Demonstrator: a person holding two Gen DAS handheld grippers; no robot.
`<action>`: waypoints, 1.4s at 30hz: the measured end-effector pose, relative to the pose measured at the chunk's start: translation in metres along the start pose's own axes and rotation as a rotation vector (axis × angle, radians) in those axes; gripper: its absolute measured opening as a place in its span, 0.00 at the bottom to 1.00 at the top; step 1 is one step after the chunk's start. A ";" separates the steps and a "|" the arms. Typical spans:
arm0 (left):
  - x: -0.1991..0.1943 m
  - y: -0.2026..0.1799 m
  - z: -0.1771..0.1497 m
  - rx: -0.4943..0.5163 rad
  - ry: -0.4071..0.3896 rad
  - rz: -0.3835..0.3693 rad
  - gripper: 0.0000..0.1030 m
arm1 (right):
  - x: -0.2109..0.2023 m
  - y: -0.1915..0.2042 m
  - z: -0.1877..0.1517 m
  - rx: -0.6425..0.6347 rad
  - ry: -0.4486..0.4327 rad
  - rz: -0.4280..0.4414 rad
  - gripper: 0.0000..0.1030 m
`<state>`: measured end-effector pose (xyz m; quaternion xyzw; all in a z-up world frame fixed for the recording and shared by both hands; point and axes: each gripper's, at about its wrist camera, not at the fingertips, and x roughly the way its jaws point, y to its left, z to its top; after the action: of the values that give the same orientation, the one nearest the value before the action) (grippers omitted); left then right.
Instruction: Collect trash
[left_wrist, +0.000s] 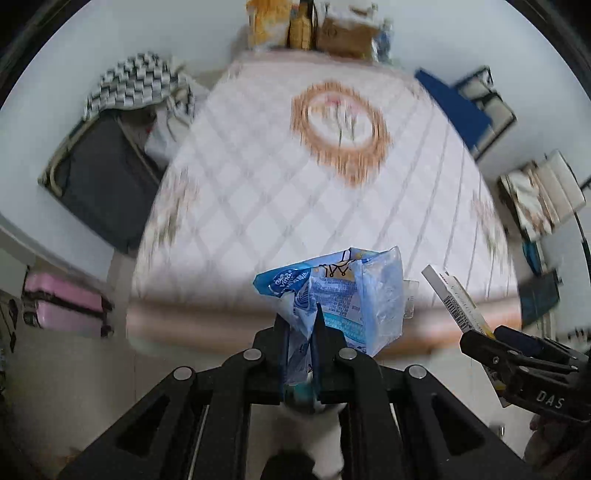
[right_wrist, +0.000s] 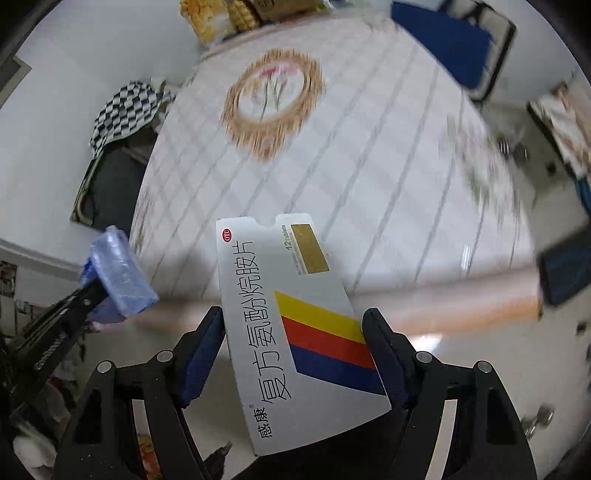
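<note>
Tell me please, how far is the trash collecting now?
Done: the bed shows no loose trash on its quilted top. In hand: the left gripper is shut on a blue plastic wrapper, and the right gripper is shut on a flattened medicine box. Left: both pieces are not yet dropped off; no bin shows in either view, so where they go cannot be told.

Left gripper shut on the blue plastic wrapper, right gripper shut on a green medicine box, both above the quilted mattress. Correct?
Not quite: the flat cardboard medicine box is white with yellow, red and blue stripes, not green, as the right wrist view shows. The rest holds: left gripper shut on the crumpled blue plastic wrapper, right gripper shut on the box, both above the quilted mattress.
</note>
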<state>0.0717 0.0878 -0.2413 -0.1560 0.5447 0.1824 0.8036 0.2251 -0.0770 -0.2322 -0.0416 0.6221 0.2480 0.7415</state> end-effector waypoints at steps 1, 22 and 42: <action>0.005 0.006 -0.018 -0.001 0.035 -0.006 0.07 | 0.003 0.002 -0.027 0.013 0.024 0.008 0.75; 0.438 0.012 -0.208 -0.121 0.568 -0.088 0.15 | 0.399 -0.168 -0.228 0.338 0.413 0.033 0.22; 0.288 -0.005 -0.204 -0.042 0.393 0.048 0.96 | 0.308 -0.117 -0.218 -0.003 0.278 -0.277 0.99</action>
<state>0.0052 0.0273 -0.5830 -0.1923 0.6907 0.1788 0.6738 0.1089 -0.1624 -0.5997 -0.1617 0.7066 0.1366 0.6753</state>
